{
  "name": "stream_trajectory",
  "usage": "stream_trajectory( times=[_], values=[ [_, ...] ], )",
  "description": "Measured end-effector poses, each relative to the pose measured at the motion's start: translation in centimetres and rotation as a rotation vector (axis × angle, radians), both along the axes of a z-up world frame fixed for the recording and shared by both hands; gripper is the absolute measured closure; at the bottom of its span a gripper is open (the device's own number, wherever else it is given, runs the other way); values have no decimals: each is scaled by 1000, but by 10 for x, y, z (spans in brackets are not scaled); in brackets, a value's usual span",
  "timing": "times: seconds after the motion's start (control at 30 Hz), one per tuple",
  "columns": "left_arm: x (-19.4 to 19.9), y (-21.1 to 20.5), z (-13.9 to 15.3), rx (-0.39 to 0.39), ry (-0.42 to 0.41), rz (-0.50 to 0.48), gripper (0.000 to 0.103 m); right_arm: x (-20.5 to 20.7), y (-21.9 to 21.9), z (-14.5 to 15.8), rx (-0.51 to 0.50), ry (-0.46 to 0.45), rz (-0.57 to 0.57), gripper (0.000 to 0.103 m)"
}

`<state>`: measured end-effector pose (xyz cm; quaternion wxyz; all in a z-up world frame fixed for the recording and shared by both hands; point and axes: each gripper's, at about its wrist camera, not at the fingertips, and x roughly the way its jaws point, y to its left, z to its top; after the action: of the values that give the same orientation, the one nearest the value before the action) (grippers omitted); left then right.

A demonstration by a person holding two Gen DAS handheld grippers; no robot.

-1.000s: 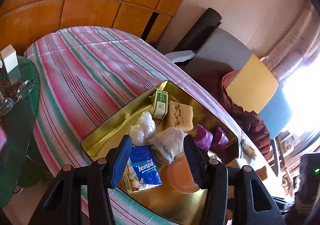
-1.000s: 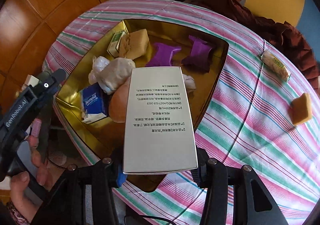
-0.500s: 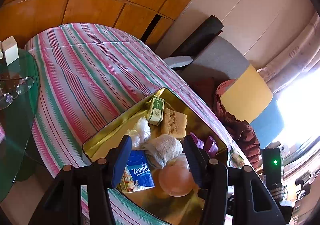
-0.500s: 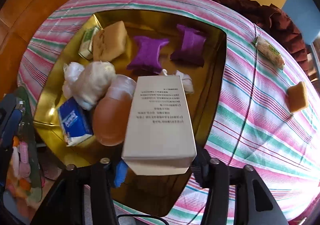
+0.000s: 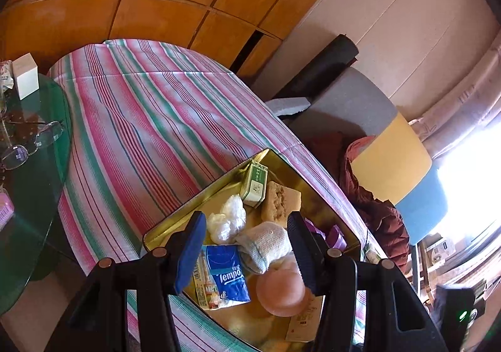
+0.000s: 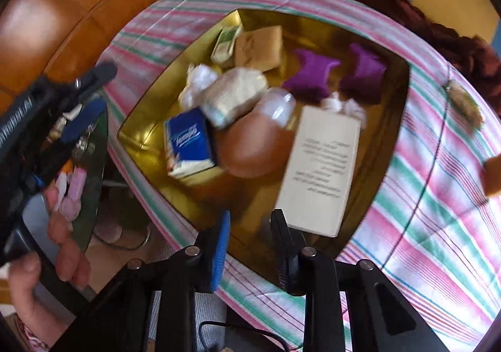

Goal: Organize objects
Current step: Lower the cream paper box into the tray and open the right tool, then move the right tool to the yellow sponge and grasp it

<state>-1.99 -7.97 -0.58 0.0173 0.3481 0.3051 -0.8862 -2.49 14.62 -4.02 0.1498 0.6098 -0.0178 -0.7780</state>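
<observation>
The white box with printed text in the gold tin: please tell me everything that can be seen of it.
The white box is a flat rectangular carton, cardboard by its look, with lines of small dark print on its upper face. It lies loose in the gold tin, near the tin's right wall. Its left edge meets the orange round container; crumpled white wrappers lie at its far end. No hand-held gripper holds it.

White printed cardboard box (image 6: 321, 169) left the right claw (image 6: 249, 245), now lies in the gold metal tin (image 6: 137, 136). Right claw has closed empty.
</observation>
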Motion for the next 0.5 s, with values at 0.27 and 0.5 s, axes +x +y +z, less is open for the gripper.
stream_trajectory(
  times=[0.27,0.5],
  values=[
    [-1,-2,0,5,-5,0,48,-23,26,-31,28,-3,-111,76],
    [-1,3,-4,-10,-16,-4,48,-39,49,-26,-69,104,-163,79]
  ],
)
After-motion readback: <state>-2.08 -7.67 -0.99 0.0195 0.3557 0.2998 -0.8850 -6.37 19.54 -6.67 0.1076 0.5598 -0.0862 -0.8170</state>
